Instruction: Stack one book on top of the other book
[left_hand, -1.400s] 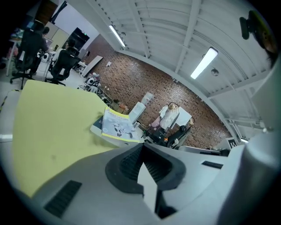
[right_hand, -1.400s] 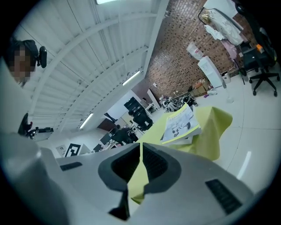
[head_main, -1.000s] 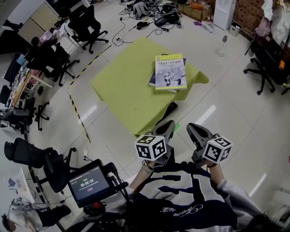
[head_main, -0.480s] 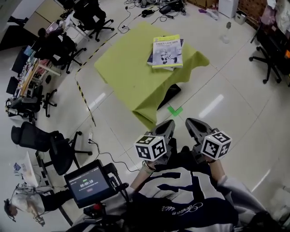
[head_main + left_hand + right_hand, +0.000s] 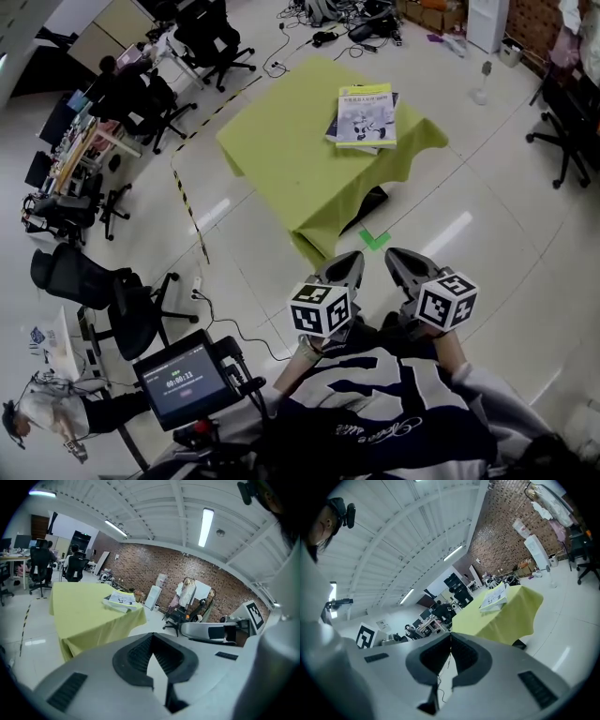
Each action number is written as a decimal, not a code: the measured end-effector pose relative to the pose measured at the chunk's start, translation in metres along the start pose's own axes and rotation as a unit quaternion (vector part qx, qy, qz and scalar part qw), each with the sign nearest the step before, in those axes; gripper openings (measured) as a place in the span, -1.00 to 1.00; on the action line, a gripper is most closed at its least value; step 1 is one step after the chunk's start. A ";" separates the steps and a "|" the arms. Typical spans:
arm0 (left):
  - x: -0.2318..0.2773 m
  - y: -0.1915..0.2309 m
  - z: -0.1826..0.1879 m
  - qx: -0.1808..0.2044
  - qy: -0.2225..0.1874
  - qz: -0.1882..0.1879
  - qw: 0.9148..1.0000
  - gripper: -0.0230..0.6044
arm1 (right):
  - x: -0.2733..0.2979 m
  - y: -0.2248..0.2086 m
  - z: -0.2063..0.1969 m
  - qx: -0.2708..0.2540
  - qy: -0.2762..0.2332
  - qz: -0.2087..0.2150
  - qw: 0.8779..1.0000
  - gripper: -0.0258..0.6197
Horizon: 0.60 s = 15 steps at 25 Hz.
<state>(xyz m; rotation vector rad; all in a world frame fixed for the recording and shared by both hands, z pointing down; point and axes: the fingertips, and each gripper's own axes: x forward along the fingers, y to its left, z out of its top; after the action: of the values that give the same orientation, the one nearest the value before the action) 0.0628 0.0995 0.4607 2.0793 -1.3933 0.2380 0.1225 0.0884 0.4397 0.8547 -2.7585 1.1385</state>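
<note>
Two books lie stacked on the table with the yellow-green cloth (image 5: 281, 150). The top book (image 5: 367, 116) has a yellow-green and white cover; the dark blue book (image 5: 334, 131) under it shows at the left edge. The same stack shows as the books (image 5: 119, 601) in the left gripper view and the books (image 5: 494, 599) in the right gripper view. My left gripper (image 5: 347, 266) and right gripper (image 5: 398, 262) are held side by side close to the person's chest, well short of the table. Both are shut and empty, jaws touching.
Black office chairs (image 5: 141, 108) and desks stand left of the table, another chair (image 5: 572, 131) at right. Yellow-black tape (image 5: 192, 220) runs on the white floor. Cables and boxes (image 5: 366, 14) lie beyond the table. A green mark (image 5: 375, 240) is on the floor; a handheld monitor (image 5: 183, 380) sits low left.
The view has shifted: the table and stacked books sit farther from the grippers and more to the right. Both grippers stay shut and close to the body.
</note>
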 end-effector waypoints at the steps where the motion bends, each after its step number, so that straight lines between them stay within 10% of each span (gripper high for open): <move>1: -0.001 0.003 0.000 0.000 -0.001 0.000 1.000 -0.91 | 0.002 0.001 -0.002 0.000 0.000 0.001 1.000 -0.96; 15: -0.009 0.027 -0.002 -0.009 -0.022 -0.014 1.000 -0.91 | 0.020 0.015 -0.023 -0.026 0.015 -0.007 1.000 -0.96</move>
<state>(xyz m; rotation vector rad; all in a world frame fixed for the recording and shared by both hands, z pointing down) 0.0353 0.1012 0.4689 2.0998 -1.3869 0.1693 0.0938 0.1024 0.4517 0.8433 -2.7401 1.0635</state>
